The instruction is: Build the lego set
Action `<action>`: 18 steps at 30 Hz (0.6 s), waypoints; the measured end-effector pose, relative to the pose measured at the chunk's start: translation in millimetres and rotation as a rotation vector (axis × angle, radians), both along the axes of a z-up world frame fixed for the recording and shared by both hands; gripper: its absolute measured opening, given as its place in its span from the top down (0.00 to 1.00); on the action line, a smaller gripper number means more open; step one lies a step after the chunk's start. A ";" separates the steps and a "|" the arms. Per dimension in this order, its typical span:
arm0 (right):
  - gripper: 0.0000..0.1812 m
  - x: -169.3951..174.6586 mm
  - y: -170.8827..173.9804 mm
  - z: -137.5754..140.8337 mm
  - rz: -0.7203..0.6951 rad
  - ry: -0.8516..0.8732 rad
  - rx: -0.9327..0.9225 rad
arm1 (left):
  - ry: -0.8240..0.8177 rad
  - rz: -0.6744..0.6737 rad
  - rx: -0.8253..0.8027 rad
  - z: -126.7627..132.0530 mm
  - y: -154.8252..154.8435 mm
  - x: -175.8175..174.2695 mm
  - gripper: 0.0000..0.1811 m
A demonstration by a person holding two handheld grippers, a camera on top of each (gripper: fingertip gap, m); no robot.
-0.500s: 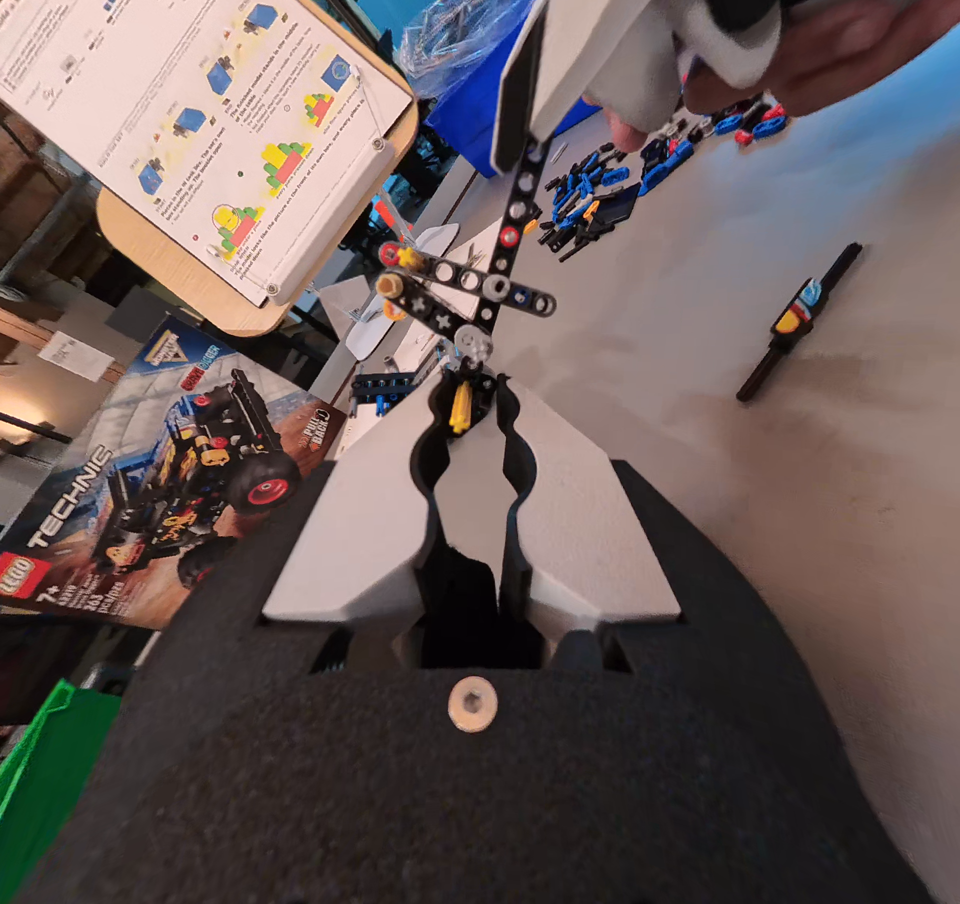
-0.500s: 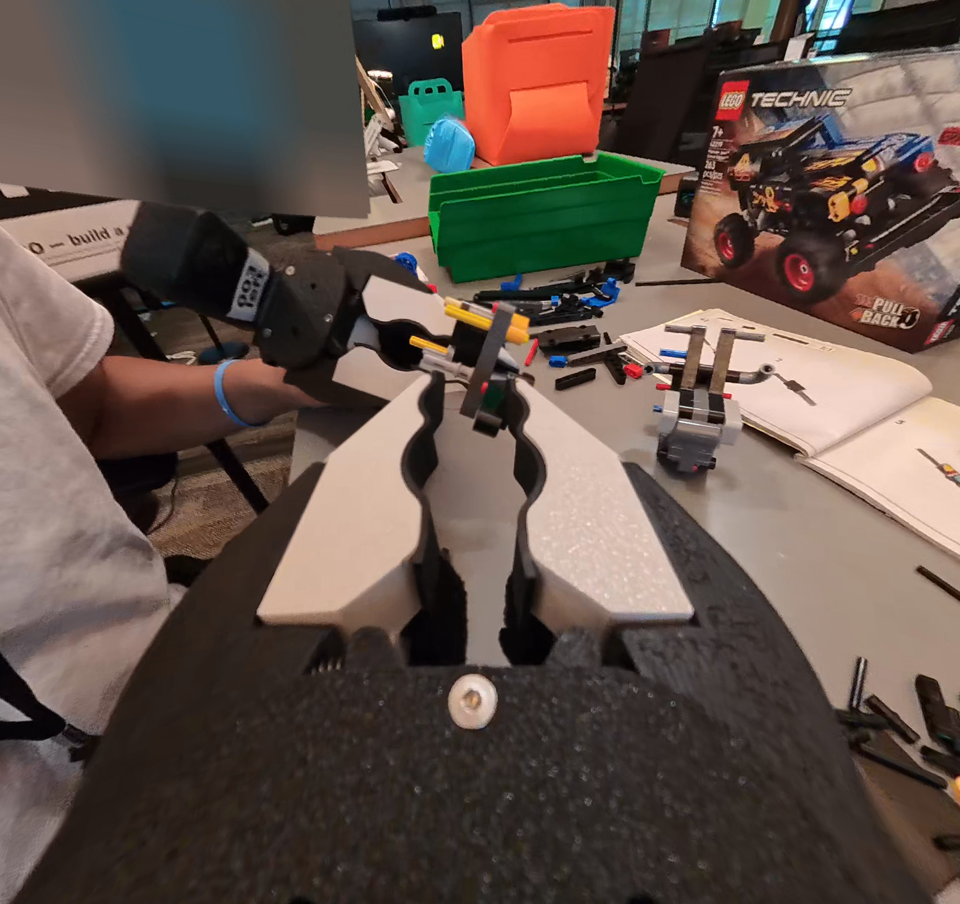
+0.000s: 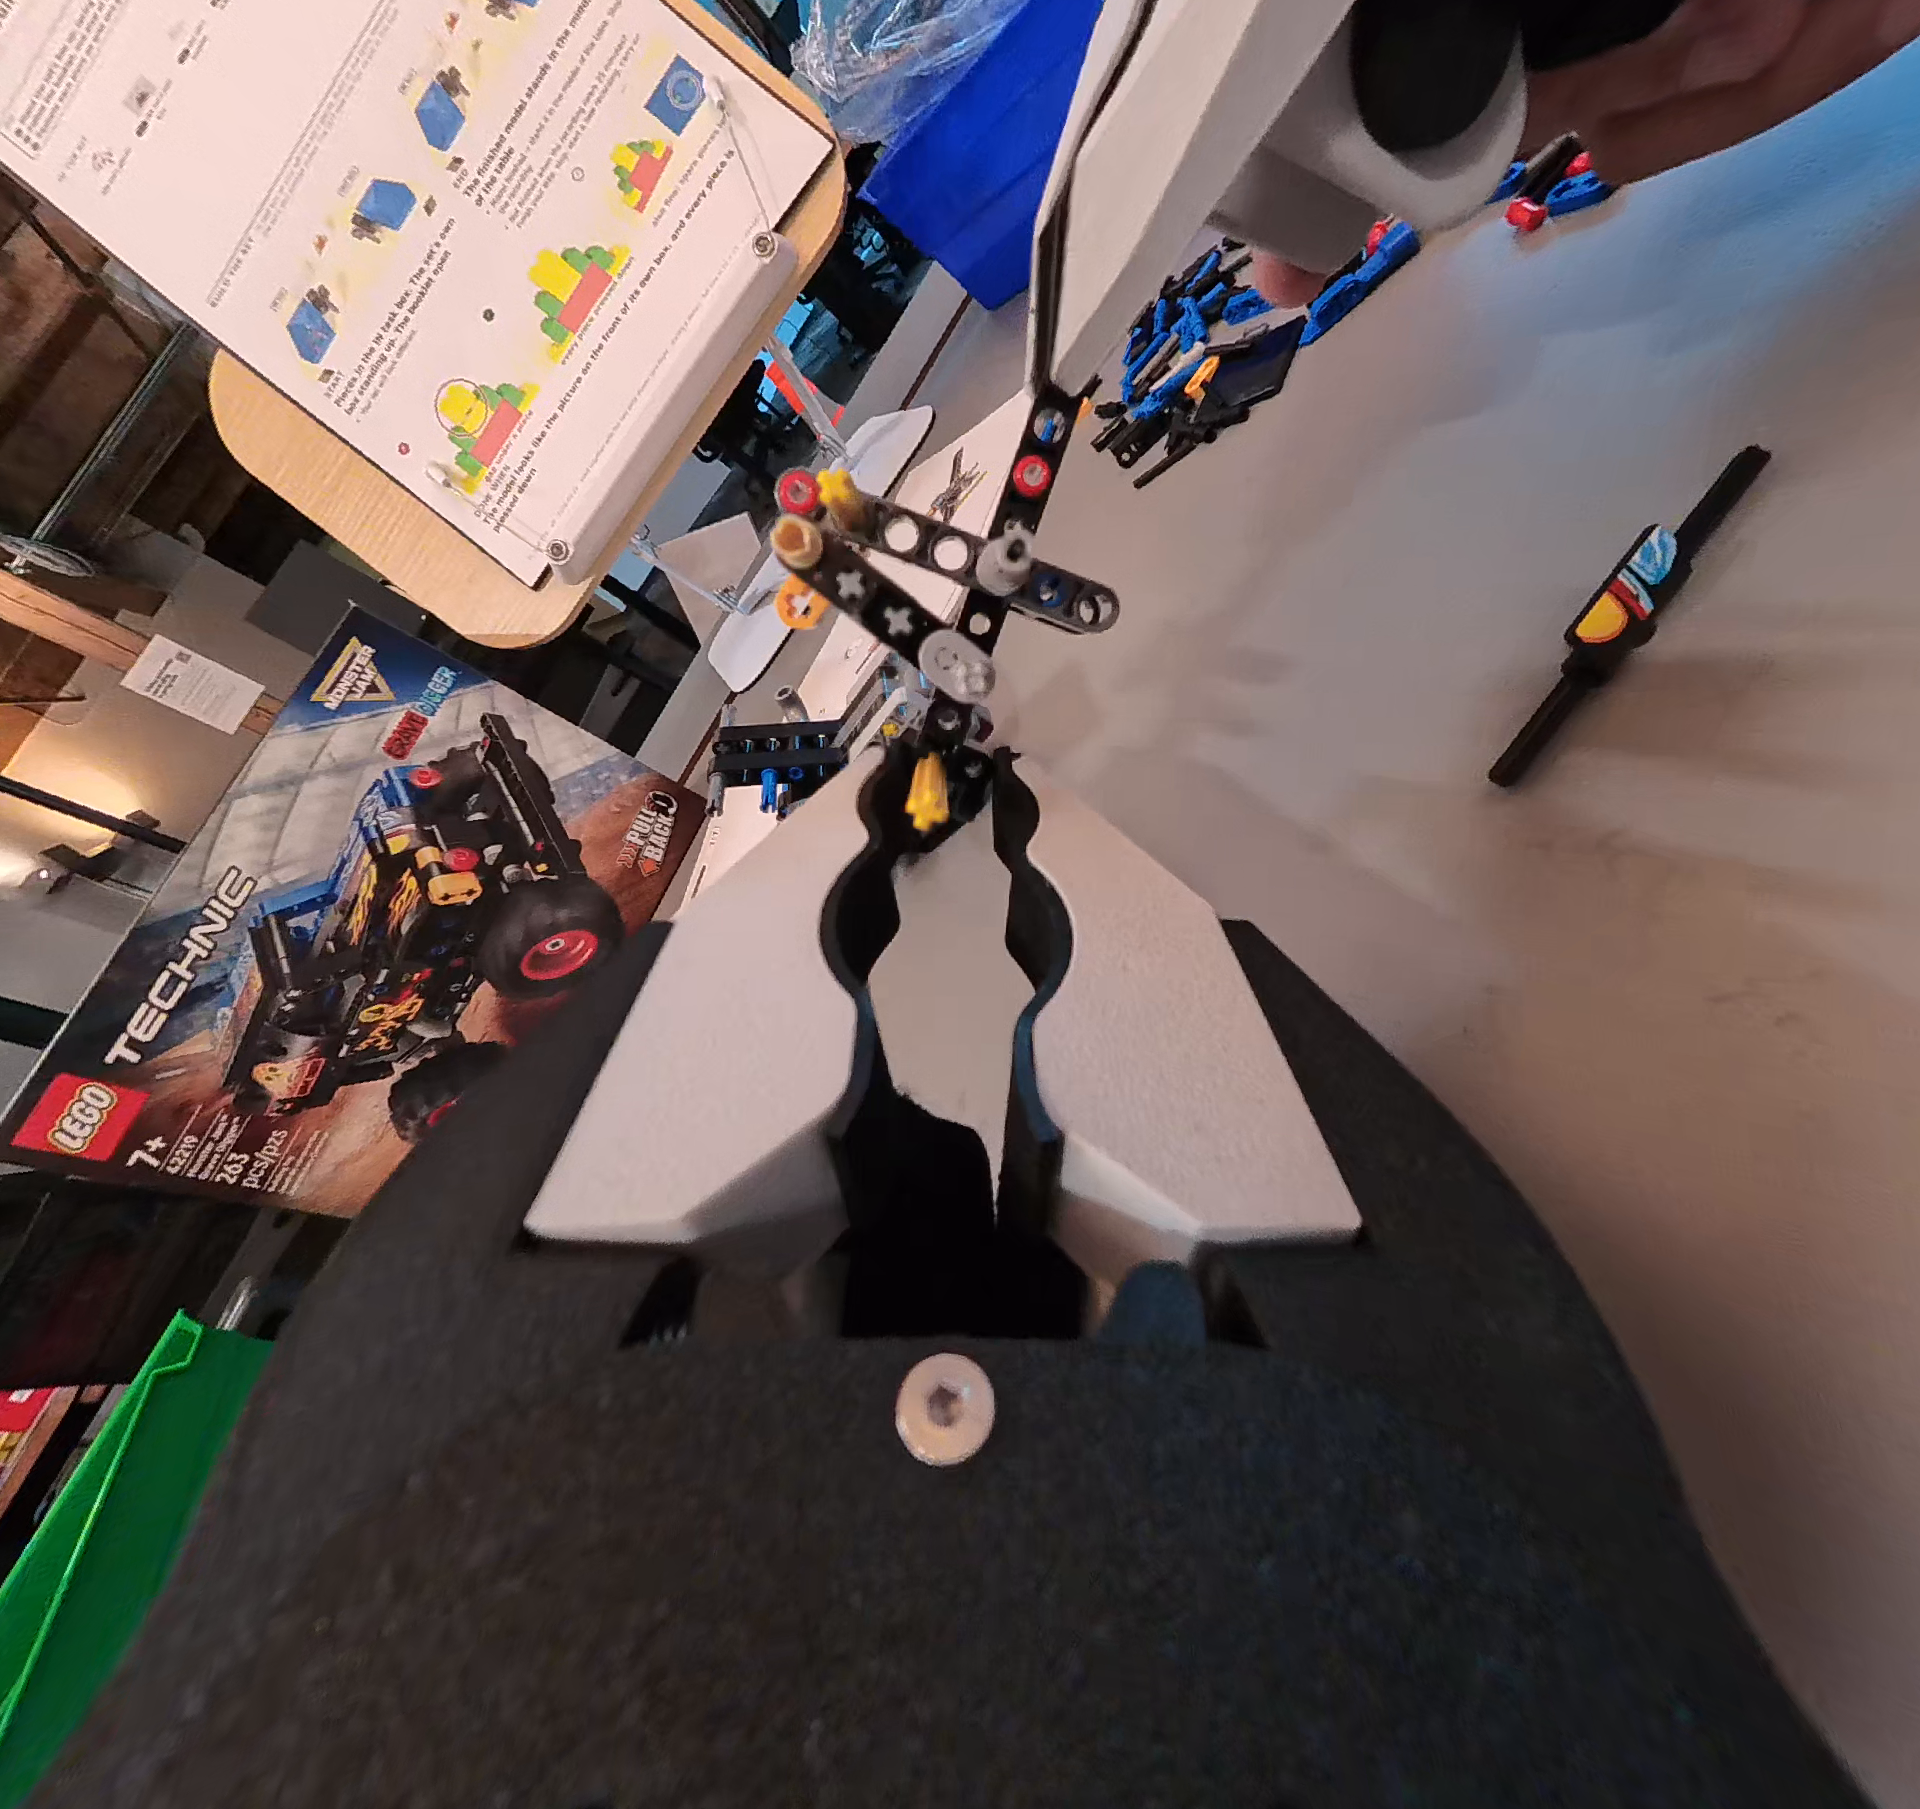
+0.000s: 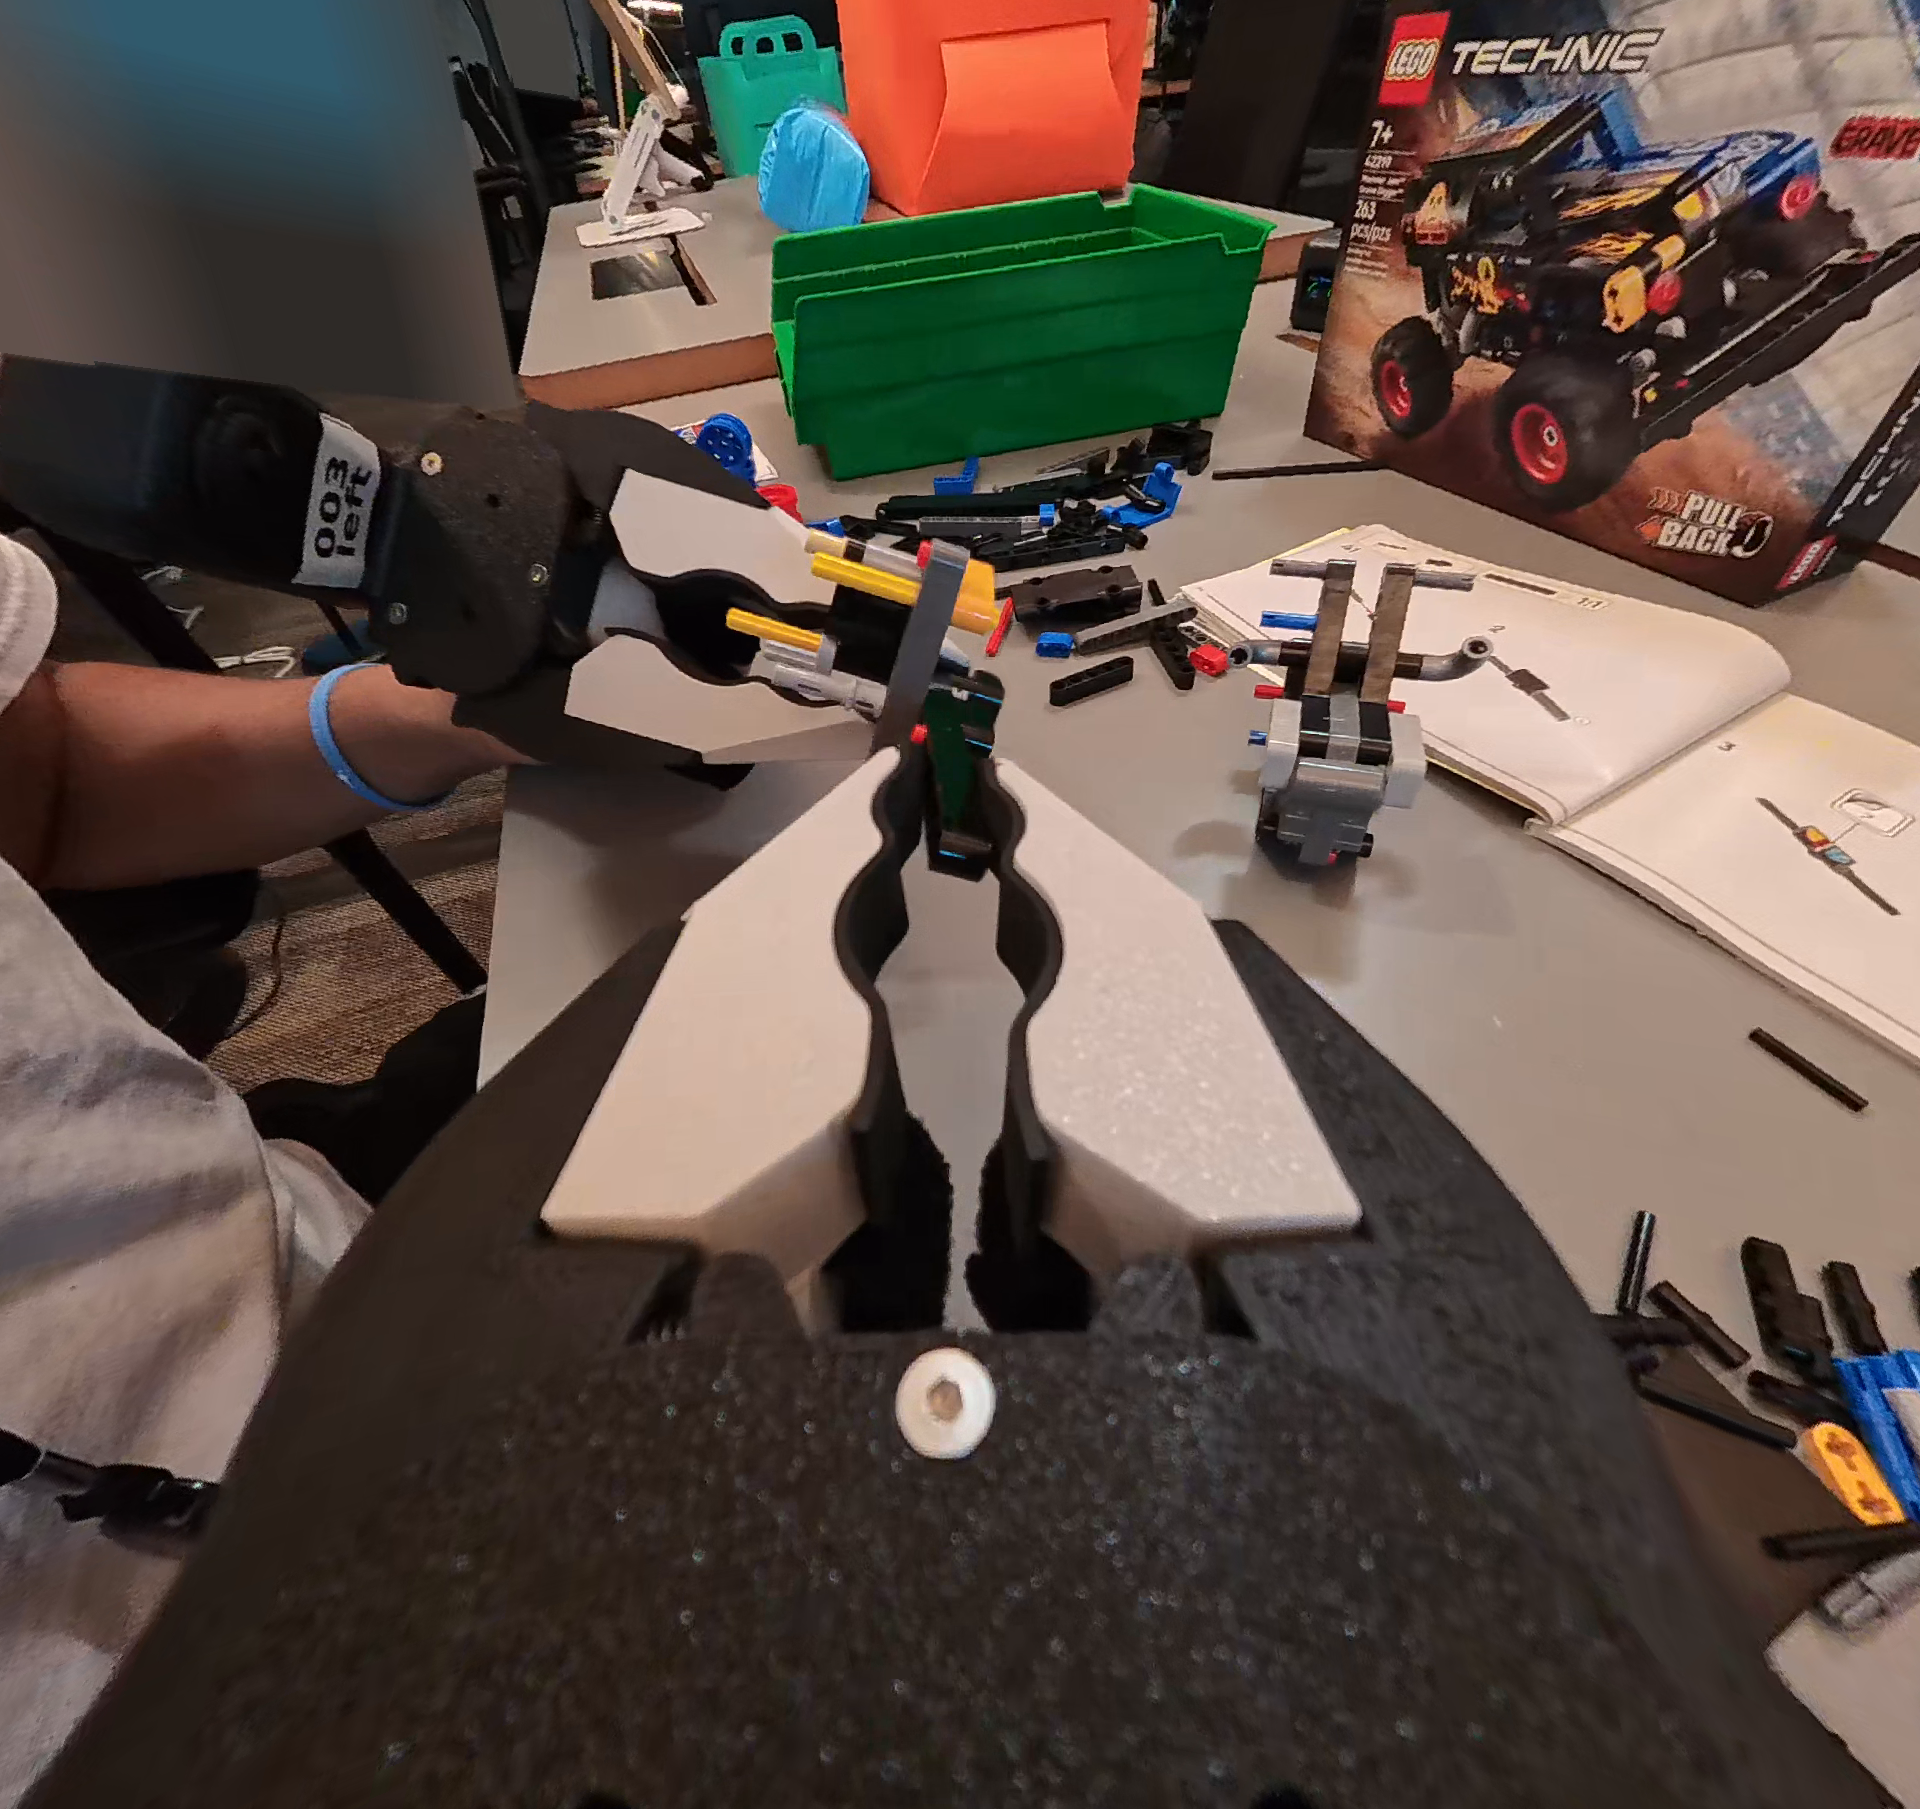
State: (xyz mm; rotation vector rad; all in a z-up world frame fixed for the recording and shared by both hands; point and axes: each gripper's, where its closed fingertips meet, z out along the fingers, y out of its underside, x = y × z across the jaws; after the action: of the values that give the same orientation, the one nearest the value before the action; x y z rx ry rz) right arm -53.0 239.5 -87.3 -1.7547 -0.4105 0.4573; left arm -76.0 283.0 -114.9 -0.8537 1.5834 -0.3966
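- The step in hand looks like mating two sub-builds in mid-air above the table (image 4: pixel 1351 980) — best done by keeping the beam assembly (image 3: pixel 935 596) steady and pressing squarely along the pin holes.
- The left gripper (image 3: pixel 940 788) is clamped on the assembly's lower end, by the yellow axle (image 3: pixel 923 791).
- The right gripper (image 4: pixel 951 814) is closed on the long black beam (image 3: pixel 1023 512) joined to that assembly.

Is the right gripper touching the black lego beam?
Touching. In the left wrist view the right gripper pinches the top end of the black lego beam, with no gap visible.
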 end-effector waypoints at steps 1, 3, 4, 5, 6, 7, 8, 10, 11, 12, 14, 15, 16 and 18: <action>0.95 0.4 -0.1 0.1 0.001 0.003 0.000 | 0.000 -0.001 0.003 0.0 -0.5 0.0 0.93; 0.95 1.6 -0.3 -0.1 0.003 0.012 -0.005 | -0.004 0.000 0.018 1.0 -1.0 -0.3 0.93; 0.95 2.4 -0.2 0.0 0.006 0.025 -0.011 | -0.003 -0.003 0.020 0.6 -1.6 -0.1 0.93; 0.95 2.3 -0.5 -0.2 0.017 0.043 -0.022 | -0.001 -0.005 0.017 0.3 -1.9 0.0 0.93; 0.95 1.9 -1.0 -0.3 0.030 0.061 -0.035 | -0.003 -0.006 0.011 0.6 -2.0 0.0 0.93; 0.96 0.7 -1.8 0.3 0.047 0.084 -0.045 | -0.004 -0.011 -0.001 0.7 -2.6 -0.2 0.93; 0.96 0.0 -2.4 1.3 0.060 0.106 -0.054 | -0.004 -0.016 -0.022 0.7 -3.5 -0.5 0.93; 0.96 -0.1 -3.6 2.9 0.074 0.127 -0.055 | -0.003 -0.031 -0.087 1.5 -6.6 -1.9 0.93; 0.96 -0.5 -4.6 4.2 0.083 0.138 -0.053 | -0.006 -0.045 -0.124 2.4 -8.4 -2.8 0.93; 0.96 -1.0 -5.5 4.9 0.092 0.149 -0.054 | -0.009 -0.062 -0.168 3.4 -10.0 -3.9 0.93; 0.96 -2.1 -7.0 6.1 0.112 0.171 -0.060 | -0.018 -0.105 -0.260 6.5 -13.4 -6.1 0.92; 0.96 -2.1 -7.5 7.6 0.118 0.182 -0.056 | -0.028 -0.128 -0.302 9.3 -14.9 -7.4 0.92; 0.96 -2.4 -8.1 9.4 0.127 0.195 -0.053 | -0.036 -0.151 -0.344 11.8 -16.5 -8.6 0.91; 0.96 -1.4 -8.9 11.3 0.136 0.213 -0.051 | -0.040 -0.189 -0.414 14.2 -19.3 -10.3 0.90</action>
State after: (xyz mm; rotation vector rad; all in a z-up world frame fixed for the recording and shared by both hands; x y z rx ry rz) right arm -54.3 230.6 -76.0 -1.7129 -0.3696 0.7498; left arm -86.3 263.7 -100.6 -1.0011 1.5740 -0.8943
